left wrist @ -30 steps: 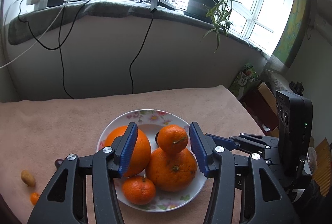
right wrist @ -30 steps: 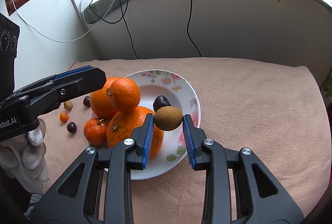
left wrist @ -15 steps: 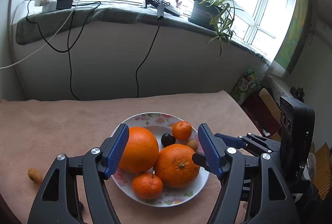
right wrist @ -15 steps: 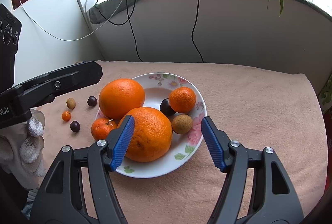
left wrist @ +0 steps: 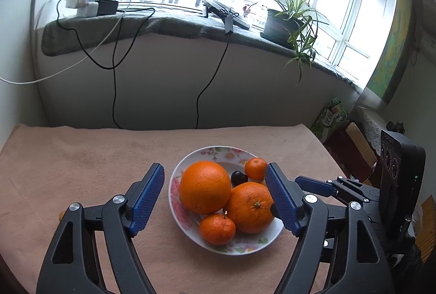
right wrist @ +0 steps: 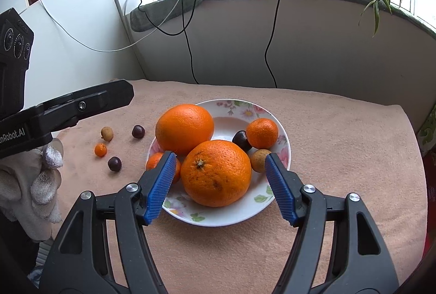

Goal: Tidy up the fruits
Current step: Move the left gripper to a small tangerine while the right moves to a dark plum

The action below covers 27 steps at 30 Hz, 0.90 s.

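Observation:
A floral white plate holds two large oranges, two small mandarins, a dark plum and a brown longan. My right gripper is open and empty, above the plate's near rim. My left gripper is open and empty, back from the plate. Loose on the cloth left of the plate lie a longan, two dark plums and a tiny orange kumquat.
A pink cloth covers the table. The left gripper body and a gloved hand stand at the left. Cables hang from the windowsill behind; a potted plant is on it. Boxes lie beyond the table's right edge.
My right gripper opened and let the longan go onto the plate; my left gripper released the small mandarin there. Both have drawn back and opened wide.

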Each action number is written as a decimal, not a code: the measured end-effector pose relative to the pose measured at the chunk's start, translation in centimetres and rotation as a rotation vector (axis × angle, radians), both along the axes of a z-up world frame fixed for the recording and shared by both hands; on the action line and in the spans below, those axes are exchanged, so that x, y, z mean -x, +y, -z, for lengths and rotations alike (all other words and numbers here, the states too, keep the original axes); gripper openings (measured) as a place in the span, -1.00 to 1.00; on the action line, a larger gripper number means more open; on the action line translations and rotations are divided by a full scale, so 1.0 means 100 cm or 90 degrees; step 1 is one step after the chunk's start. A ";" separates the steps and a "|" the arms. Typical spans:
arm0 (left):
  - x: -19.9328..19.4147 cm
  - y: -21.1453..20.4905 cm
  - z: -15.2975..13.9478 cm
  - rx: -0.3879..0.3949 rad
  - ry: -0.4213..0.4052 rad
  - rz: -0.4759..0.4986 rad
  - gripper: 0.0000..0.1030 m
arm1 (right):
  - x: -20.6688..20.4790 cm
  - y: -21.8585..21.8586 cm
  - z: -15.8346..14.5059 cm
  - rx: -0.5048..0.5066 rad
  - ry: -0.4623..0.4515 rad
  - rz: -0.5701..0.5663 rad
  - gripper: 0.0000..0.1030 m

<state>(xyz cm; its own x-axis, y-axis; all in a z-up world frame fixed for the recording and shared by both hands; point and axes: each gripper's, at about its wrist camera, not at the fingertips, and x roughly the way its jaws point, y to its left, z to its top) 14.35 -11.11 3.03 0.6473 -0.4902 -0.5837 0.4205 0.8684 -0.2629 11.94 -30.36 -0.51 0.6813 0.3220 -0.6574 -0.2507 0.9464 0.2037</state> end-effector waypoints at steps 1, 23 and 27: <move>0.001 0.005 0.000 0.002 -0.001 -0.006 0.51 | 0.002 0.002 -0.002 -0.001 -0.002 -0.002 0.37; 0.009 0.124 0.016 0.007 0.019 -0.147 0.51 | 0.025 0.097 -0.008 0.019 -0.021 -0.133 0.37; 0.011 0.137 0.027 0.007 0.032 -0.155 0.47 | 0.022 0.113 -0.003 0.025 -0.015 -0.152 0.37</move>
